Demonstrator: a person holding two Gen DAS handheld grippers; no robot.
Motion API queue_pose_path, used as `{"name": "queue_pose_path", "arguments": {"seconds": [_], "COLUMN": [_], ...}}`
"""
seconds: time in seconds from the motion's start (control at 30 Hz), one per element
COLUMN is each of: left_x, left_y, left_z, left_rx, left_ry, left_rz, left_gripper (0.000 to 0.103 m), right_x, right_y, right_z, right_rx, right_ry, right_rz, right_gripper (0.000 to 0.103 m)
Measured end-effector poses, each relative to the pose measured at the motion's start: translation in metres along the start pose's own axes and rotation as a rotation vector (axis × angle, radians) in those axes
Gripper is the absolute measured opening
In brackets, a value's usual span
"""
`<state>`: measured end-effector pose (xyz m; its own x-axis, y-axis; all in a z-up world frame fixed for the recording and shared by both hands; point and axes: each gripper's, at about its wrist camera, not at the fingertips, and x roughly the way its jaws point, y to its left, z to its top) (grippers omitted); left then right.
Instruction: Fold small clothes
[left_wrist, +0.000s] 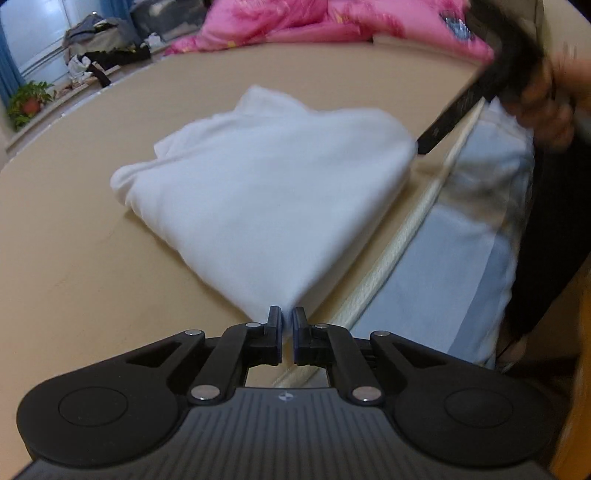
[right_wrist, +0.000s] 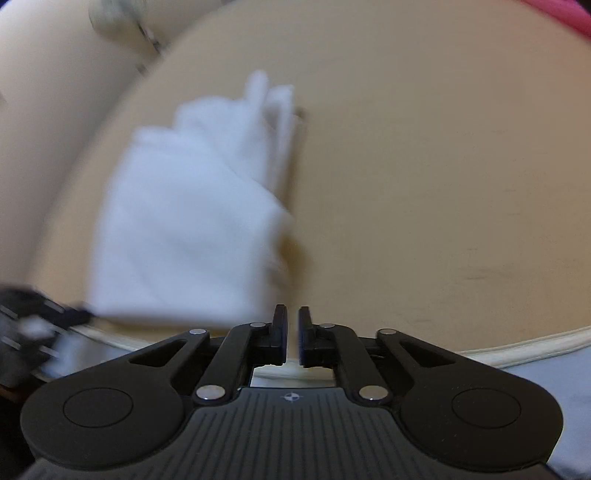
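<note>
A white garment (left_wrist: 266, 192) lies folded into a thick bundle on the tan mattress (left_wrist: 74, 229). My left gripper (left_wrist: 287, 316) sits at the bundle's near corner with its jaws nearly closed, a thin gap between them and nothing clearly held. The right gripper (left_wrist: 428, 142) shows as a blurred black shape at the bundle's far right corner. In the right wrist view the garment (right_wrist: 184, 221) is blurred, ahead and left of my right gripper (right_wrist: 292, 316), whose jaws are nearly closed and empty.
A cream piped mattress edge (left_wrist: 406, 229) runs beside a pale blue sheet (left_wrist: 461, 236). Pink bedding (left_wrist: 295, 22) lies at the back. A windowsill with a potted plant (left_wrist: 31, 103) and bags is at far left.
</note>
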<state>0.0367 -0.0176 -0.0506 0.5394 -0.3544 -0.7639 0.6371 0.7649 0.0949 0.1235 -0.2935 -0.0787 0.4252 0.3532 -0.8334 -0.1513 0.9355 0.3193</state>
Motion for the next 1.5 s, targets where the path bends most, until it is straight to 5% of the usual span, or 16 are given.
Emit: {"name": "queue_pose_path", "arguments": {"seconds": [0.07, 0.13, 0.23, 0.33, 0.47, 0.5, 0.57, 0.7, 0.8, 1.07, 1.3, 1.37, 1.5], "left_x": [-0.021, -0.037, -0.029, 0.000, 0.054, 0.053, 0.038, 0.016, 0.025, 0.096, 0.115, 0.118, 0.110], "left_y": [0.019, 0.037, 0.055, 0.055, 0.053, 0.056, 0.067, 0.103, 0.125, 0.145, 0.149, 0.148, 0.146], "left_z": [0.008, 0.014, 0.022, 0.027, 0.014, 0.015, 0.022, 0.027, 0.026, 0.028, 0.021, 0.025, 0.032], "left_rx": [-0.123, -0.229, -0.322, -0.310, -0.283, -0.292, -0.336, -0.550, -0.705, -0.916, -0.949, -0.948, -0.911], "left_ry": [-0.135, -0.252, -0.272, -0.154, 0.180, 0.167, 0.090, -0.042, -0.085, -0.022, -0.103, -0.112, -0.106], "left_rz": [-0.086, -0.119, -0.092, -0.032, 0.051, 0.051, 0.028, -0.006, -0.027, -0.084, -0.114, -0.121, -0.095], "left_gripper": [0.015, 0.028, 0.028, 0.029, 0.046, 0.046, 0.048, 0.072, 0.084, 0.084, 0.083, 0.063, 0.038], "right_x": [-0.017, -0.039, -0.051, -0.032, 0.025, 0.038, 0.036, 0.000, -0.007, 0.054, 0.065, 0.070, 0.067], "right_y": [0.006, 0.005, 0.004, 0.021, 0.038, 0.034, 0.028, 0.022, 0.013, 0.020, 0.018, 0.018, 0.026], "right_z": [0.005, 0.010, 0.016, 0.018, 0.016, 0.014, 0.019, 0.035, 0.045, 0.058, 0.054, 0.057, 0.061], "right_rx": [-0.061, -0.046, -0.005, -0.072, -0.209, -0.209, -0.163, -0.097, 0.020, 0.080, 0.150, 0.143, 0.135], "right_ry": [-0.119, -0.263, -0.391, -0.343, -0.119, -0.058, -0.057, -0.214, -0.328, -0.176, -0.172, -0.178, -0.192], "right_rz": [-0.020, 0.013, 0.097, 0.177, -0.033, -0.072, -0.063, -0.007, 0.001, 0.004, 0.030, 0.041, 0.100], "right_gripper": [0.010, 0.027, 0.039, 0.042, 0.045, 0.056, 0.058, 0.056, 0.066, 0.068, 0.071, 0.063, 0.027]}}
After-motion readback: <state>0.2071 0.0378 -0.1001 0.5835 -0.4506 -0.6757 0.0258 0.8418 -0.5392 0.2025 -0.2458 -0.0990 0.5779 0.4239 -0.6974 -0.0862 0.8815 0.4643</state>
